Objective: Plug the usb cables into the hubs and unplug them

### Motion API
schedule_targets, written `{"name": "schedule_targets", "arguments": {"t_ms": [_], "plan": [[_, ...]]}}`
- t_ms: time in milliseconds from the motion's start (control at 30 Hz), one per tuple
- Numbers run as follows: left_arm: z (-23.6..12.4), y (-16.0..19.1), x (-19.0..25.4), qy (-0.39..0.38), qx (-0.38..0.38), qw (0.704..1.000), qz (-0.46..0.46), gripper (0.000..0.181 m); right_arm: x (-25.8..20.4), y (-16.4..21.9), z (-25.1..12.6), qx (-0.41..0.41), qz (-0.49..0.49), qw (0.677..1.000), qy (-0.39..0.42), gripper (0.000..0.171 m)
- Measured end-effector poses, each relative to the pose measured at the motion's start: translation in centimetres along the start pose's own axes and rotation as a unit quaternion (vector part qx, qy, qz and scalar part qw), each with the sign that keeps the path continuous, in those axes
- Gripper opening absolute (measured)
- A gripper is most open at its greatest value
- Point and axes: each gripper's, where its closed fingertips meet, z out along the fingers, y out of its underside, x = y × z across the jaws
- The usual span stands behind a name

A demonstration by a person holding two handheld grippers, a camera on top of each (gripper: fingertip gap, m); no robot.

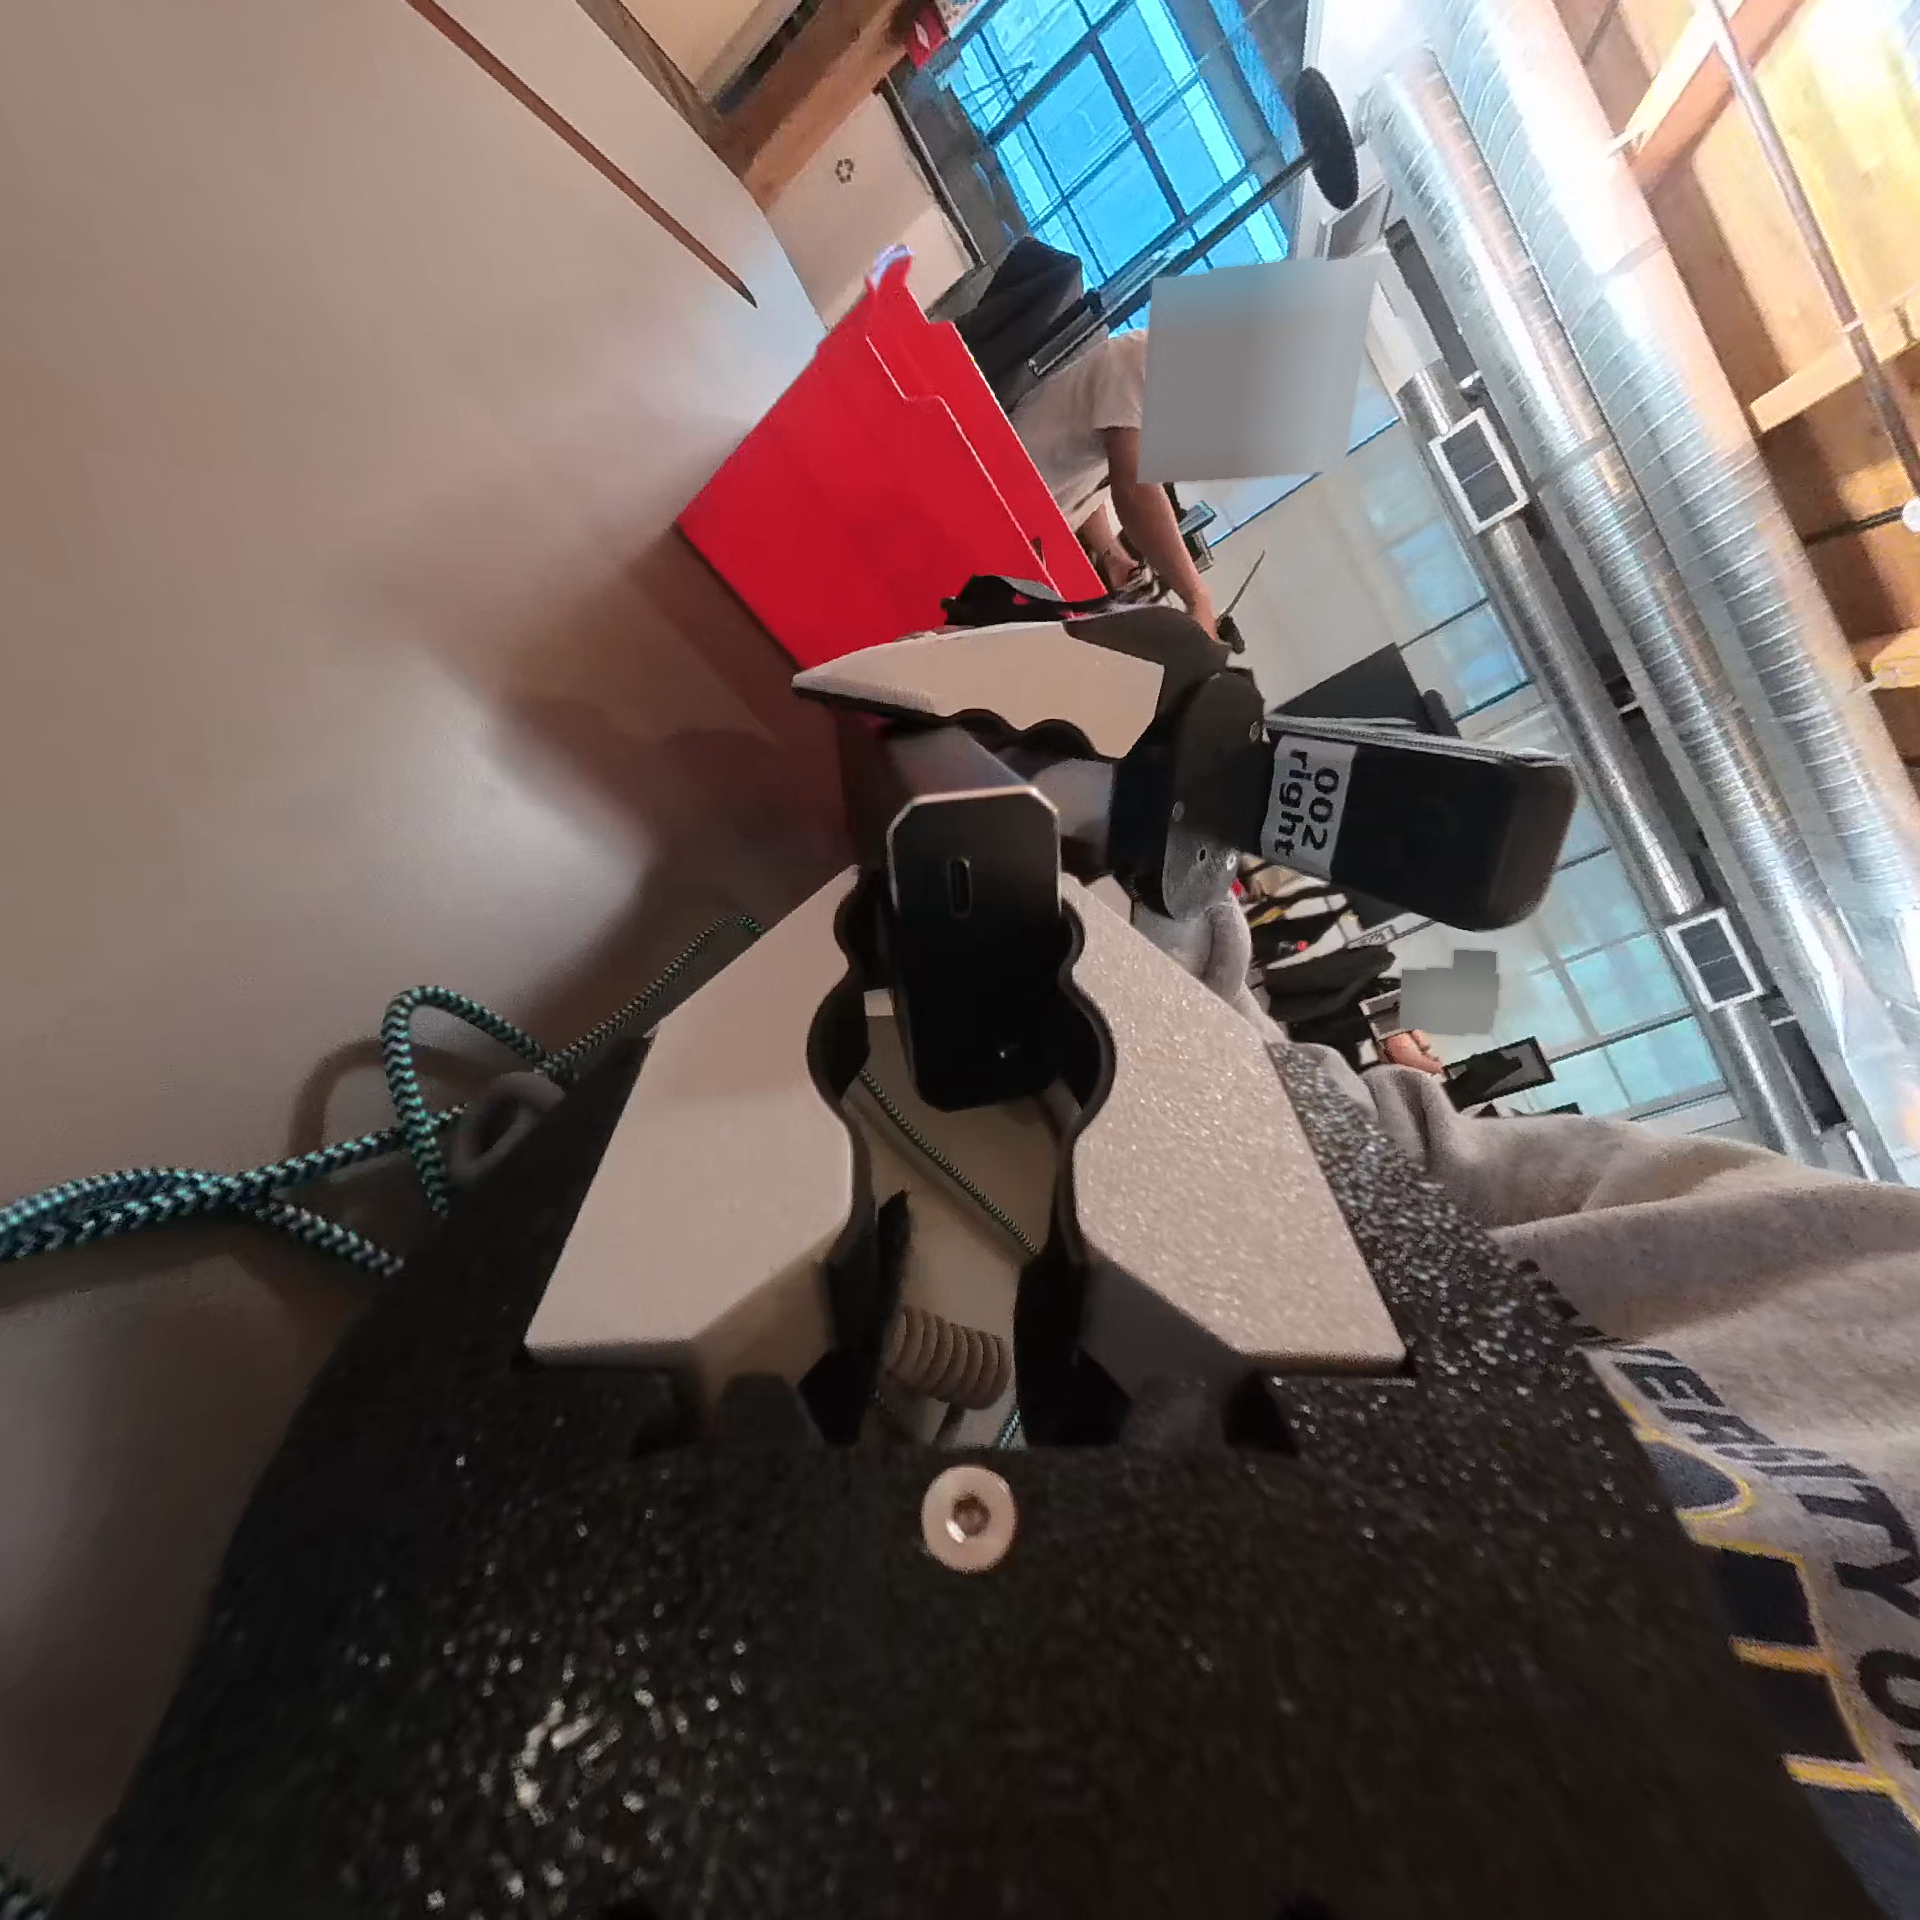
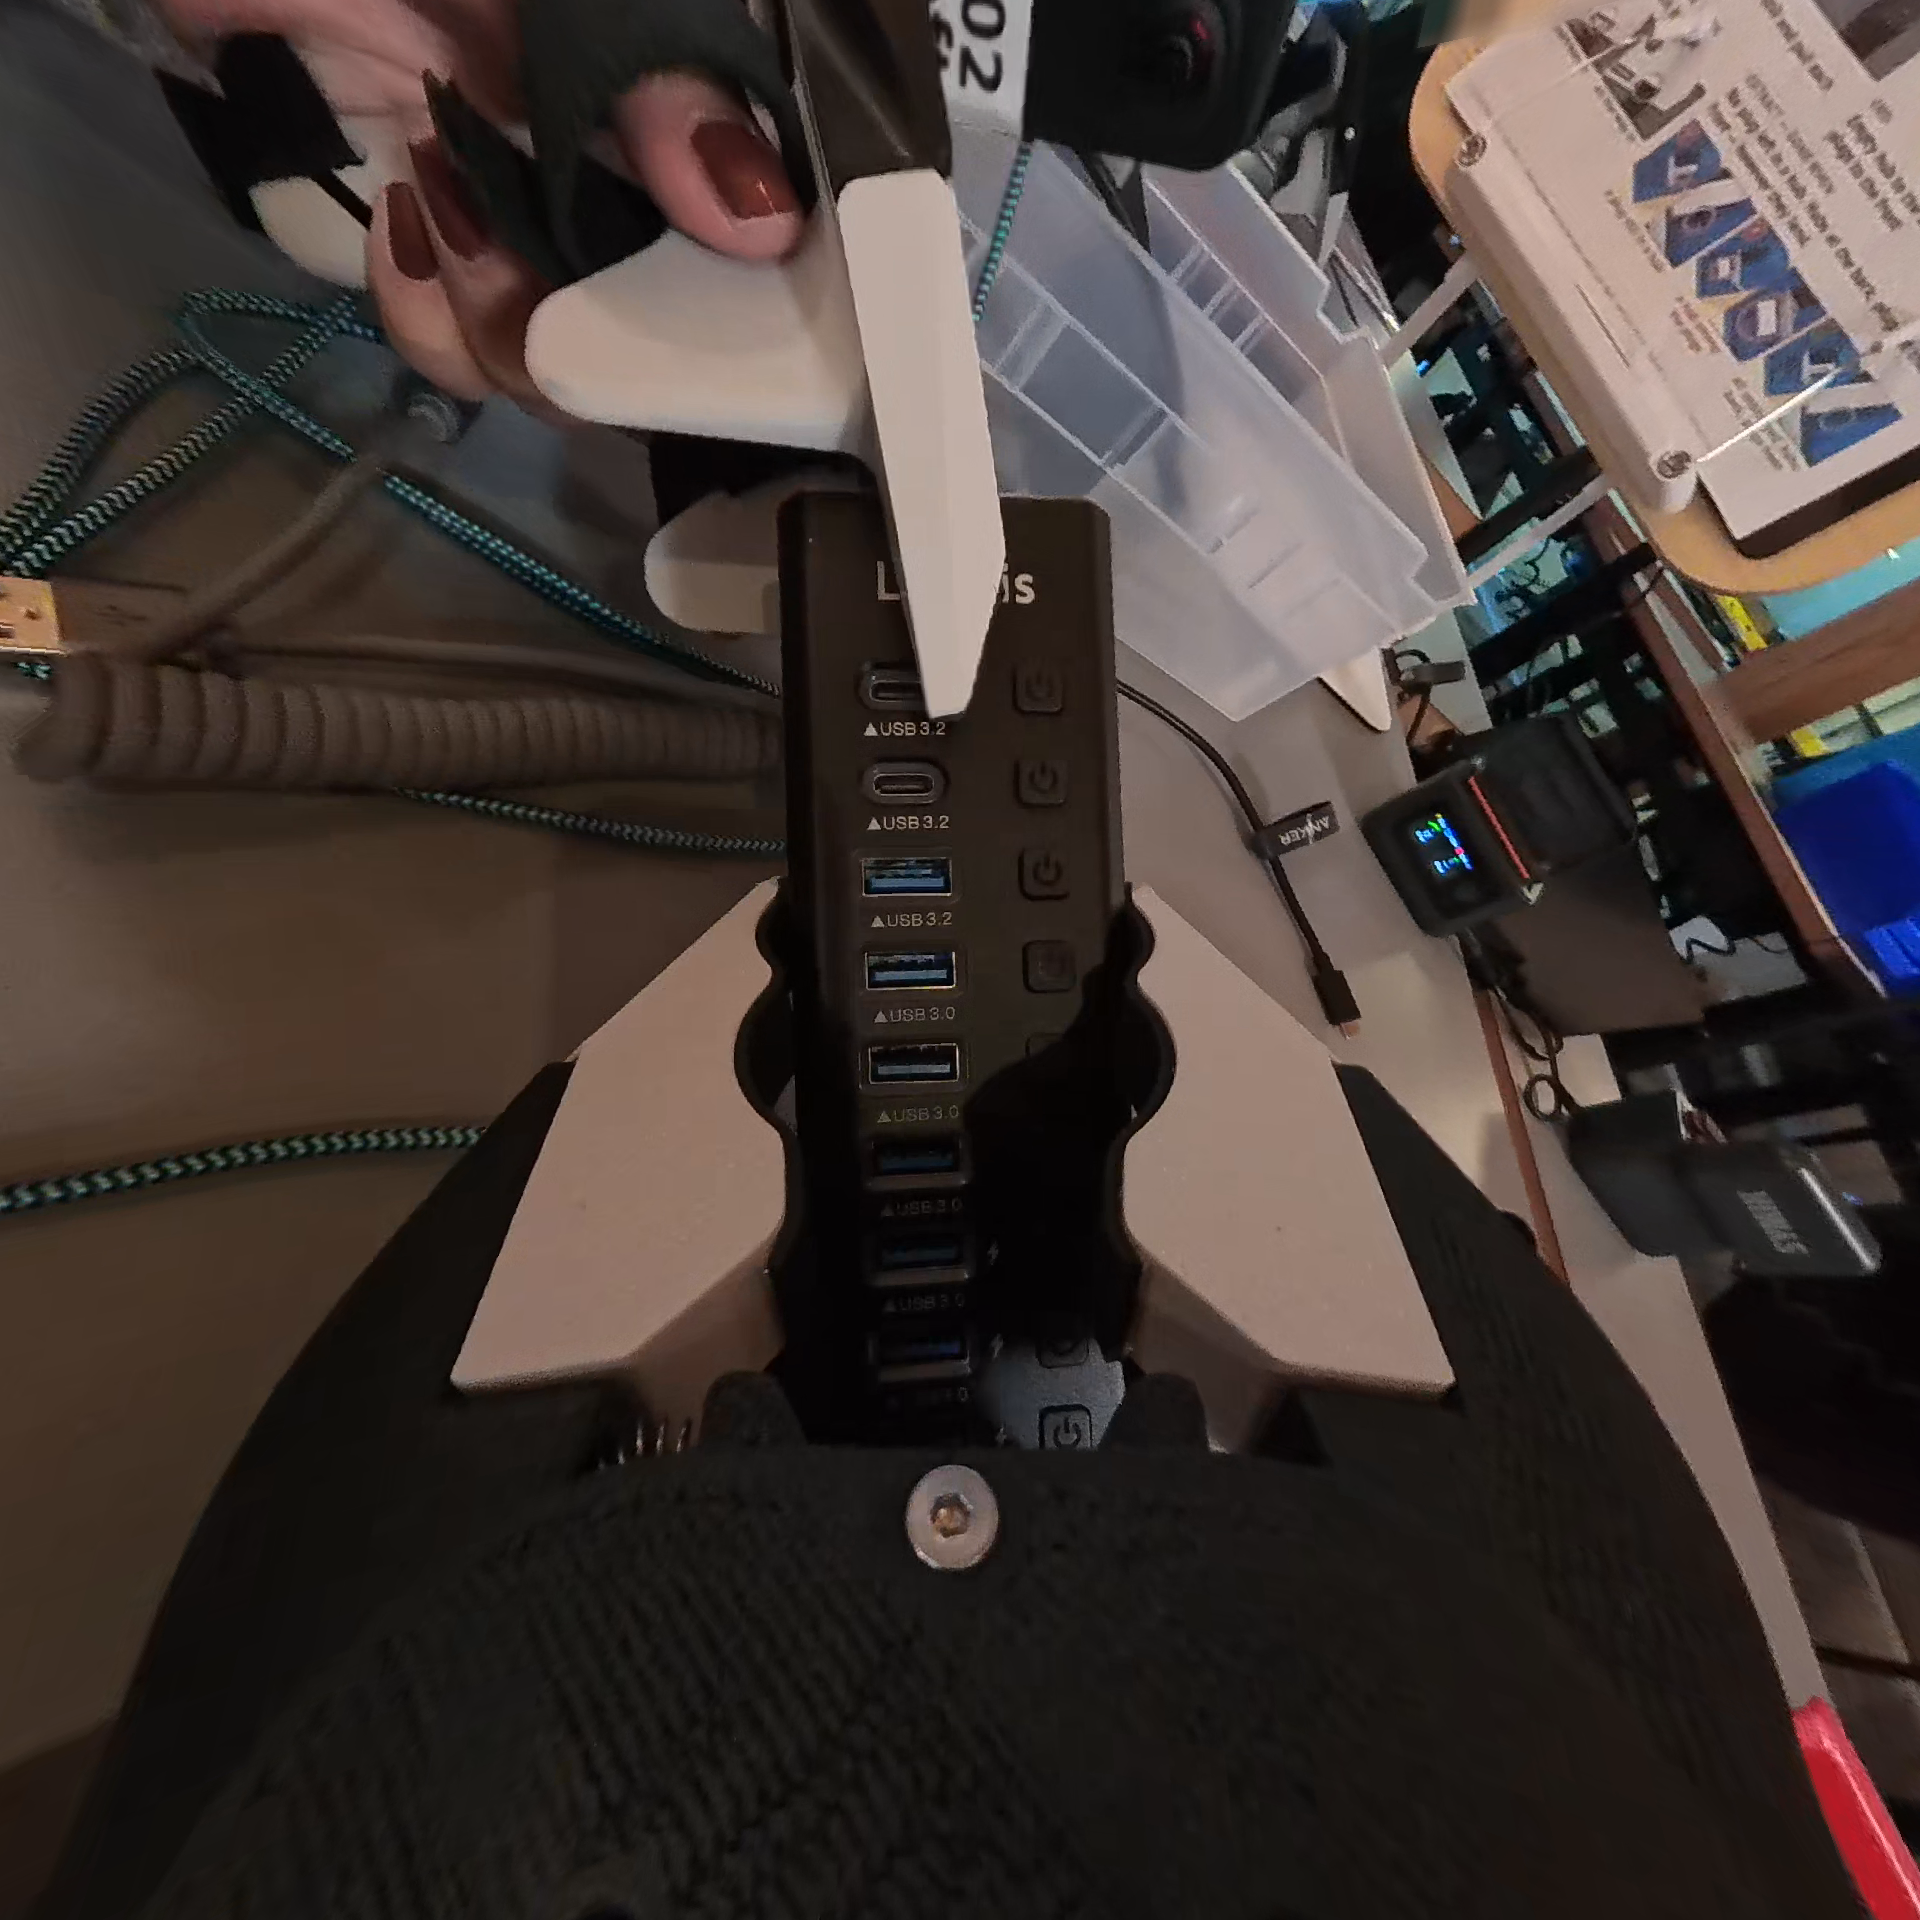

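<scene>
The pale table [image 2: 260, 987] carries everything, and both grippers meet on one thing above it: a long black multi-port USB hub [image 2: 940, 831]. The right gripper [image 2: 951, 1039] is clenched across the hub's lower half, its grey fingers [image 2: 623, 1195] pressing the two long sides. The left gripper [image 1: 971, 997] clamps the hub's far end, where a single small oval port faces its camera; in the right wrist view one of its white fingers lies over the hub's face, covering part of the top port.

A clear plastic organiser tray [image 2: 1195, 416] lies toward the table's far right edge. A beige coiled cable [image 2: 395, 717] runs along the left side, touching the hub's flank. Teal braided USB cables [image 2: 208, 416] loop behind it, and a gold-coloured plug [image 2: 26, 613] sits at the left edge. A thin black cable [image 2: 1288, 883] lies loose on the right.

No cable is in any port, so plugging looks not yet started. With both grippers committed to the hub, none is free for a plug; releasing either end carelessly could let the hub twist or drop onto the cables.
</scene>
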Motion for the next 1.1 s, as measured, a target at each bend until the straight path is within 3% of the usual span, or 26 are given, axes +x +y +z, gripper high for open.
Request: {"name": "schedule_targets", "arguments": {"t_ms": [500,800,1000,1100], "plan": [[0.6,1.5,-0.3,-0.048,-0.046,0.997,0.034,0.030,-1.5,0.0,-0.1,-0.039,-0.042,0.998,-0.031,0.059],[0.4,0.9,-0.1,-0.053,-0.001,0.996,0.073,0.028,-0.9,-0.3,-0.1,-0.052,-0.075,0.996,0.001,0.060],[-1.9,0.1,0.8,-0.074,0.049,0.991,0.099,0.028,1.3,-3.8,-2.3,0.005,-0.074,0.995,0.061,0.092],[-3.6,0.5,1.5,-0.069,0.078,0.990,0.091,0.028,2.4,-6.9,-4.5,0.067,-0.054,0.993,0.082,0.085]]}}
